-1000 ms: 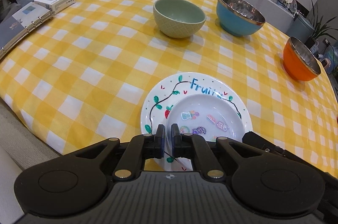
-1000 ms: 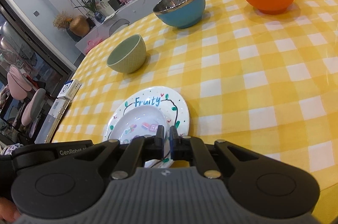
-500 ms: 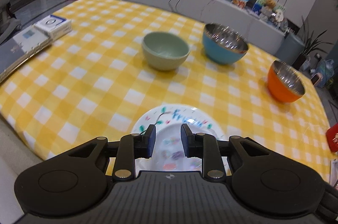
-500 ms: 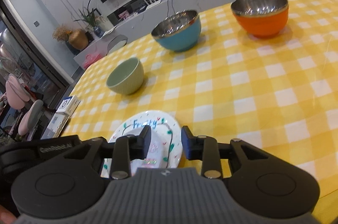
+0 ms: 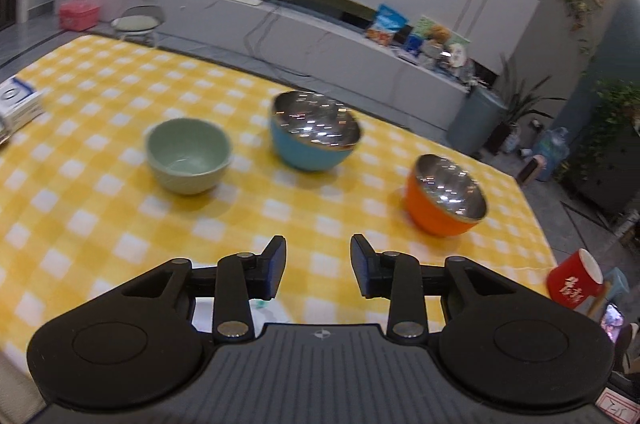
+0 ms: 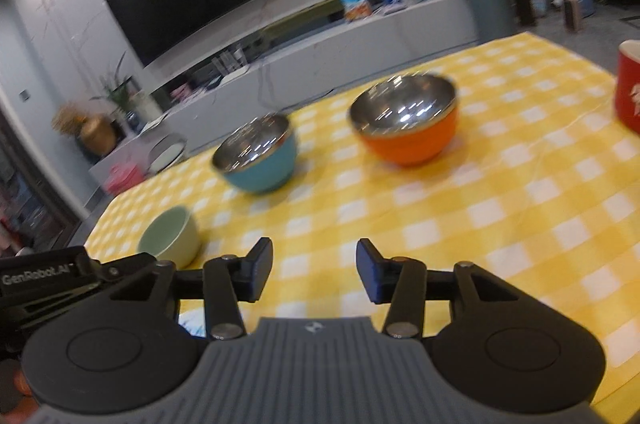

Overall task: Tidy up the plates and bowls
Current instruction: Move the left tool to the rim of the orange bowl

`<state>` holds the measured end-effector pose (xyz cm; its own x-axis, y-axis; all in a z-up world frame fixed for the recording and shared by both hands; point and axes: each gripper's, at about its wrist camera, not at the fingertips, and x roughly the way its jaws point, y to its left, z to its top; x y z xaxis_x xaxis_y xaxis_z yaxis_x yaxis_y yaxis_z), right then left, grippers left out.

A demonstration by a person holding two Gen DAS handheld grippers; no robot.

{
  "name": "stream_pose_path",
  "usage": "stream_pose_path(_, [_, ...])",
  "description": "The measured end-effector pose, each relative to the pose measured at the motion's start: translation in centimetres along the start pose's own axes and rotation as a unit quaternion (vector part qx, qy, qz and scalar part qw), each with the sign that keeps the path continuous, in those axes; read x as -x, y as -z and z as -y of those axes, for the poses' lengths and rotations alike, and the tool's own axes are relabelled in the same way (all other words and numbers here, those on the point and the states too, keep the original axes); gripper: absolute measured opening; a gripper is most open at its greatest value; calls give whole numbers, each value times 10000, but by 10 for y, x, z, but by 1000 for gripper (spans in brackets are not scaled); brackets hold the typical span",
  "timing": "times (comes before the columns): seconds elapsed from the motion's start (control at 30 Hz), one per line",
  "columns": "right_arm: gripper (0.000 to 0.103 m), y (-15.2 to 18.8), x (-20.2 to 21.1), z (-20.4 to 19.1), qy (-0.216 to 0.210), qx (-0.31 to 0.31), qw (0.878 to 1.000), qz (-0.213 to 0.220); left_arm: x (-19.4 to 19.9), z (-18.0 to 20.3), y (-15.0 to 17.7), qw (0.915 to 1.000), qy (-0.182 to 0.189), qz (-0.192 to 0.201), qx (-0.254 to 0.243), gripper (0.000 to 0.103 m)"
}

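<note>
Bowls left: green bowl (image 5: 187,159) and orange bowl (image 5: 446,199) flank my blue bowl (image 5: 315,135), unstacked; left gripper (image 5: 318,272) and right gripper (image 6: 315,272) opening, empty.

At about nine o'clock in the right wrist view, white lettering reading "GenRobot.AI" stands on the black body of the left gripper (image 6: 42,278). The red mug (image 5: 575,281) at four o'clock in the left wrist view bears pale characters too blurred to read; in the right wrist view, at three o'clock, it shows only a white leaf-like emblem. Print on the white box (image 5: 18,99) at nine o'clock is illegible.
</note>
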<state>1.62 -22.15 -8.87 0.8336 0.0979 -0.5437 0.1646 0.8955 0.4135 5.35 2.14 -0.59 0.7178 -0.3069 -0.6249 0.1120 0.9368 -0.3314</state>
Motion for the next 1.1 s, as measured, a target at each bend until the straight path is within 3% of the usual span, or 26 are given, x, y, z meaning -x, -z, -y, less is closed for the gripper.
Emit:
stream_pose_path(0.3, [48, -25, -11, 26, 464, -97, 9983, 329, -36, 34, -7, 9992, 247, -25, -298, 41])
stream_pose_path(0.6, [52, -51, -35, 52, 671, -425, 9959, 442, -74, 65, -20, 9972, 466, 78, -573, 50])
stream_pose_path(0.73, [67, -64, -49, 61, 788, -452, 9943, 549, -93, 73, -25, 9966, 455, 111, -674, 52])
stream_pose_path(1.1, [67, -98, -103, 79, 1207, -418, 9910, 392, -147, 88, -45, 9974, 283, 145, -649, 53])
